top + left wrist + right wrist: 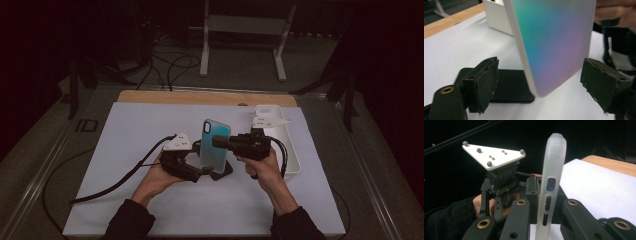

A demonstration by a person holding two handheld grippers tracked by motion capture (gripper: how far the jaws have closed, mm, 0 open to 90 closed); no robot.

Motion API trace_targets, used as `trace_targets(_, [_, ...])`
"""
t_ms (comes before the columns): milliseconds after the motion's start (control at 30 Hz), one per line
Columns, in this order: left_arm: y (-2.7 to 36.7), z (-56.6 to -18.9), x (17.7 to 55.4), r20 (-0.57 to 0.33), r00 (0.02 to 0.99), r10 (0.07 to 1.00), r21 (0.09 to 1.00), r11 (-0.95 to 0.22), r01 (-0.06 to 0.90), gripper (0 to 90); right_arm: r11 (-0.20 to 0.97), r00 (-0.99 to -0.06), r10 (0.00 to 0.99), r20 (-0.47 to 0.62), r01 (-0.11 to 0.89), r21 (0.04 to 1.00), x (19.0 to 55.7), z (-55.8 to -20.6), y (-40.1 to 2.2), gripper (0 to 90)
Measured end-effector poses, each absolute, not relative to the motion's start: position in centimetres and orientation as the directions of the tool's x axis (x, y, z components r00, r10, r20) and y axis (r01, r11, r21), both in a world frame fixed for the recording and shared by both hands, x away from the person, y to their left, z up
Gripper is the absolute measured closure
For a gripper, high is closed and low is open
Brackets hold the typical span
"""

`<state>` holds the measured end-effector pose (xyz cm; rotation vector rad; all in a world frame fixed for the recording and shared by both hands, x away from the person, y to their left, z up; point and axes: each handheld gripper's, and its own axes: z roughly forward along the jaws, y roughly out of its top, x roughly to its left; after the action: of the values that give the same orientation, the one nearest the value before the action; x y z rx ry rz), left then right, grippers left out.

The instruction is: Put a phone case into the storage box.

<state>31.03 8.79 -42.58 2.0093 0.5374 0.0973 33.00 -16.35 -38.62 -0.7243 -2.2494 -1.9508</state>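
Iridescent teal phone case [215, 145] stands upright at mid-tabletop [125, 150], clenched by the right claw [220, 142]; left claw [202, 171] gapes around its lower end. Black phone [222, 172] at 6 o'clock awaits fitting.

Iridescent teal-purple phone case [215, 145], upright, above black phone [223, 171]

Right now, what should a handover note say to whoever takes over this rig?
Right tongs: shut on the phone case, holding it upright above the table.
Left tongs: open, straddling the case's lower end, pads not pressing.
Black phone: lies flat on the table under the case.
White tray: behind the right hand.
Done: case lifted.
Left, probably: fit the case to the phone.
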Motion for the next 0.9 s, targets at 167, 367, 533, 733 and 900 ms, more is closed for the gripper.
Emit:
trace_targets(167, [8.72,-42.7,30.99,-0.192,0.914,0.358,0.867,-0.374,0.328,27.8,0.07,-0.893,0.278,0.355,0.387,0.919,32.9,-38.45,-16.09,82.0])
trace_targets(367, [8.75,-42.74,30.82,-0.168,0.923,0.347,0.867,-0.393,0.306,48.5,0.091,-0.911,0.277,0.307,0.343,0.935,32.85,-38.32,-16.15,81.8])
trace_targets(533, [8.79,-42.92,30.77,-0.158,0.931,0.329,0.858,-0.421,0.294,58.9,0.127,-0.916,0.296,0.27,0.318,0.94,32.87,-38.24,-16.39,81.0])
trace_targets(733, [8.58,-43.11,30.6,-0.159,0.939,0.305,0.853,-0.436,0.286,74.6,0.158,-0.925,0.29,0.245,0.299,0.941,32.97,-38.09,-16.26,69.6])
trace_targets(900, [8.68,-43.03,30.6,-0.173,0.936,0.307,0.862,-0.413,0.295,79.3,0.16,-0.928,0.293,0.23,0.285,0.945,32.79,-37.9,-16.1,62.7])
